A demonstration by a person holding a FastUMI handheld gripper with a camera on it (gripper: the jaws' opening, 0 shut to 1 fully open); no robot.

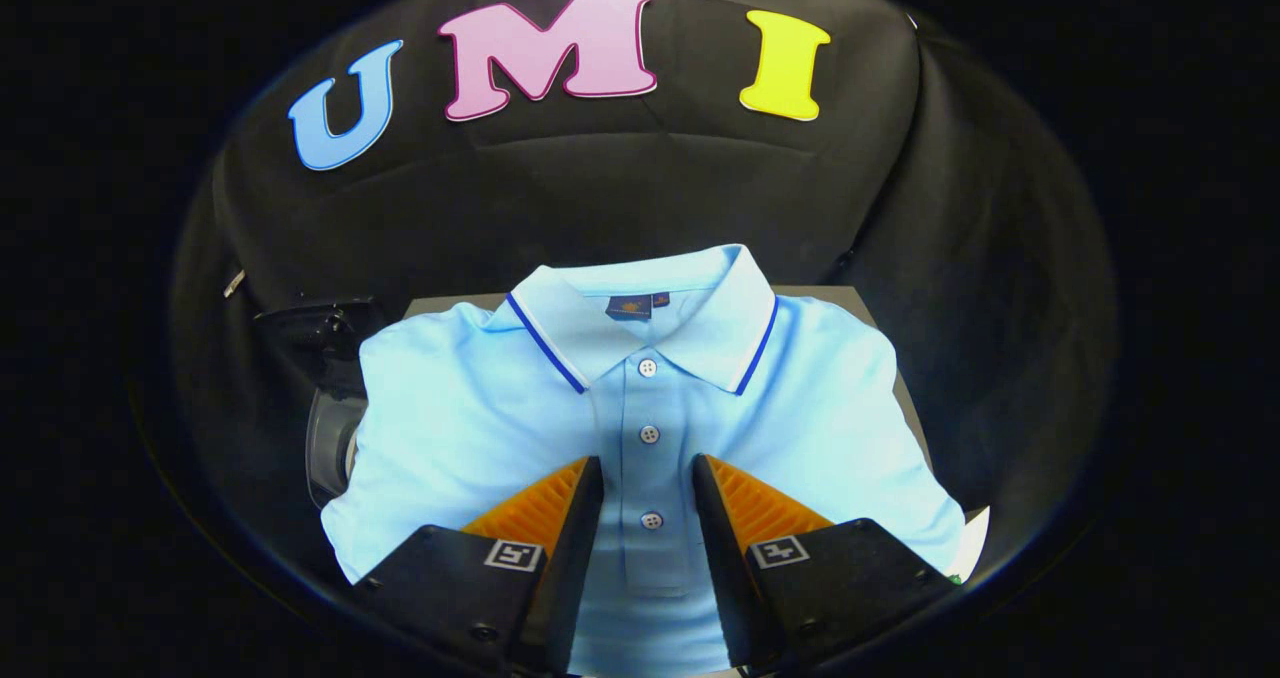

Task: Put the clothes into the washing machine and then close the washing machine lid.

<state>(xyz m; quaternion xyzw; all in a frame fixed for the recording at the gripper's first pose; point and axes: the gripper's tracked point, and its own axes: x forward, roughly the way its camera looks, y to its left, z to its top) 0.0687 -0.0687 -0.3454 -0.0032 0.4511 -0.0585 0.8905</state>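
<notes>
1. The gripper (648,478) has its fingers spread apart with nothing held. The button strip of the folded shirt (480,418) runs through the gap between them, and one button sits right between the tips.

2. The shirt lies flat just ahead of and beneath the fingers, collar (690,328) on the far side, on a grey table (850,293) whose bare surface peeks out beyond the collar.

3. A likely slip: closing on flat cloth may pinch only the top layer, so the folded shirt could fall open and trail when lifted. A trailing hem could then snag on the way to the washing machine (330,438).

4. Another risk, as I judge it: a fingertip may land on a button and skid off rather than bite into fabric.

5. The dark rounded shape just beyond the shirt's sleeve, off the left finger, seems to be the washing machine, though most of it is hidden by the shirt, and I cannot tell whether its lid is open.

6. Edges: the shirt overhangs or covers nearly all the table, so its borders are hard to place. The table's far edge lies beyond the collar, with the booth wall close behind.

7. Open room seems best above the shirt; the left path is tight.
</notes>
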